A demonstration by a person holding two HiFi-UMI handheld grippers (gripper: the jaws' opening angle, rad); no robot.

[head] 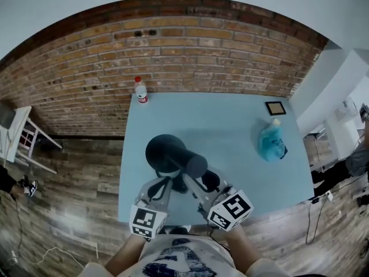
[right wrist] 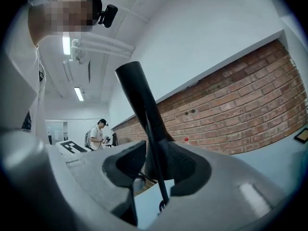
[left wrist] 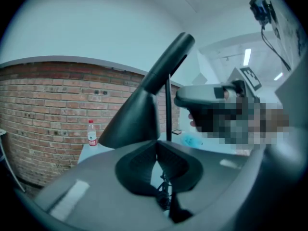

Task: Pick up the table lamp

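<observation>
The dark table lamp (head: 167,150) stands near the front edge of the light blue table (head: 230,126), its cone shade tilted. Both grippers are at its foot. My left gripper (head: 167,183) is on the lamp's left. In the left gripper view its pads (left wrist: 139,165) meet at the tips, with the shade (left wrist: 134,121) and thin stem (left wrist: 168,109) just beyond; a dark cord loop shows below. My right gripper (head: 200,183) is on the lamp's right. It stands open, and the lamp's neck (right wrist: 142,114) and thin stem rise between its pads (right wrist: 127,162).
A water bottle (head: 141,91) stands at the table's back left by the brick wall. A blue plastic bag (head: 271,143) and a small framed picture (head: 275,107) lie at the right. A white rack (head: 17,137) is on the floor at left. A person (right wrist: 98,134) stands far off.
</observation>
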